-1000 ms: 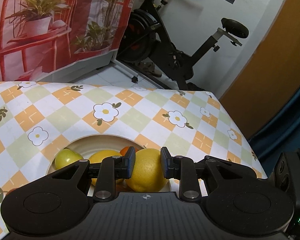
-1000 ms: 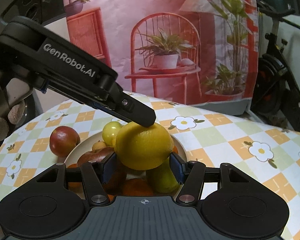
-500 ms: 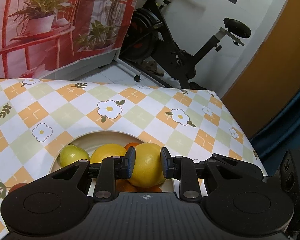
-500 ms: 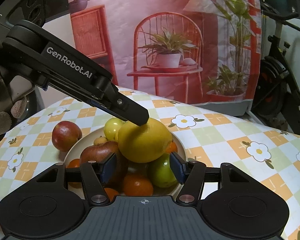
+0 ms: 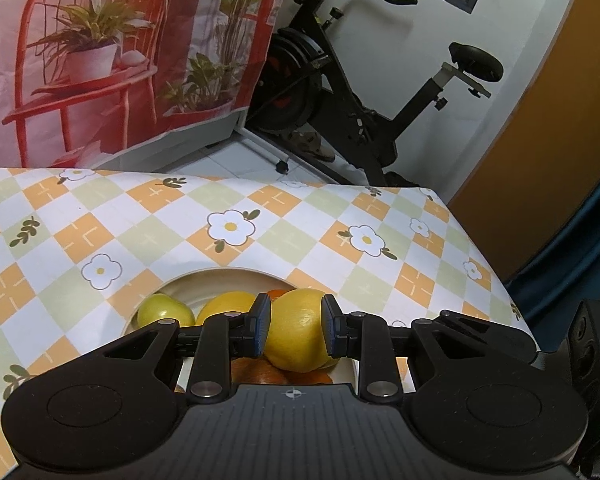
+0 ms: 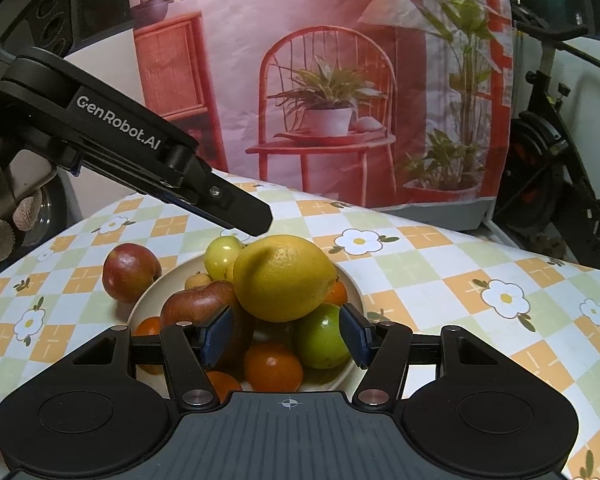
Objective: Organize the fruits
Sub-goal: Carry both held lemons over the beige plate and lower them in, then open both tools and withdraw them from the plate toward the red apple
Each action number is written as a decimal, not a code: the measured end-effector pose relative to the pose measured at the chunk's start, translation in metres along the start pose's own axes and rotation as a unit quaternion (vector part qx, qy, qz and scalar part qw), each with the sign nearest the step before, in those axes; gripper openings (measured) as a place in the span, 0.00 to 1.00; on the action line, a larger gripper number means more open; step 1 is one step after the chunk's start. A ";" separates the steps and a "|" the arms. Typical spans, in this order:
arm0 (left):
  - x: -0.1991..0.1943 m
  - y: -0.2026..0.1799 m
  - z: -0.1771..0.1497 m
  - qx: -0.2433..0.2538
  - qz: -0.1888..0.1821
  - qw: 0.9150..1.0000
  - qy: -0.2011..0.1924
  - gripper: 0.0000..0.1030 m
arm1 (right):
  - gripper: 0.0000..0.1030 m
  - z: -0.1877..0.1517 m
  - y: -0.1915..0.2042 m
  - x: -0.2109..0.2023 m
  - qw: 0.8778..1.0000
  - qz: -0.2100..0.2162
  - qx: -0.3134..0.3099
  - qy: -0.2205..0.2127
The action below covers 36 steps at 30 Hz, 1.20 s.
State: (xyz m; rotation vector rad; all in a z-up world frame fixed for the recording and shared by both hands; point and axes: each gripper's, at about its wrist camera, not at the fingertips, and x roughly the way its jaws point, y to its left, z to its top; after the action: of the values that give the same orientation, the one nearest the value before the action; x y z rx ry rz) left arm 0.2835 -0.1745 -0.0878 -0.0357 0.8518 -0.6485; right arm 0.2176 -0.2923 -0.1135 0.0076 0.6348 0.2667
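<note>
A big yellow lemon (image 6: 284, 280) lies on top of a fruit pile in a cream plate (image 6: 352, 292). Under it are a brown-red apple (image 6: 198, 304), a green fruit (image 6: 324, 340), oranges (image 6: 272, 366) and a yellow-green fruit (image 6: 222, 252). My left gripper (image 6: 256, 220) is shut, its tip just above the lemon's top left. In the left wrist view the lemon (image 5: 296, 332) shows below the narrow gap of this gripper (image 5: 296, 326). My right gripper (image 6: 286, 336) is open in front of the pile, gripping nothing.
A red apple (image 6: 129, 272) lies on the checked tablecloth left of the plate. A gloved hand (image 6: 4, 232) holds the left gripper. An exercise bike (image 5: 340, 92) and a printed backdrop (image 5: 100, 60) stand beyond the table's far edge.
In the right wrist view the lemon has gone from between my right pads to beyond them, and more of the pile shows. The left fingertip, earlier on the lemon, now stands just above it.
</note>
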 end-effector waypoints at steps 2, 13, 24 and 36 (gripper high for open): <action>-0.003 0.001 0.000 0.000 0.003 1.000 -0.003 0.28 | 0.53 0.000 0.001 -0.001 1.000 -0.001 0.000 0.000; -0.025 0.014 -0.005 0.000 0.026 0.999 -0.022 0.28 | 0.53 0.004 0.011 -0.007 1.000 -0.007 -0.007 0.003; -0.060 0.045 -0.010 -0.002 0.069 0.997 -0.045 0.28 | 0.54 0.014 0.024 -0.014 1.000 -0.012 0.005 -0.003; -0.108 0.086 -0.025 0.001 0.119 0.990 -0.072 0.28 | 0.54 0.031 0.054 -0.012 1.000 -0.009 0.007 -0.009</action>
State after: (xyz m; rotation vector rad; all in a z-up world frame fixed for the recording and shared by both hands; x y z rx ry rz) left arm 0.2585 -0.0404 -0.0545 0.0211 0.7034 -0.4181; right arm 0.2139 -0.2410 -0.0770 0.0176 0.6194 0.2441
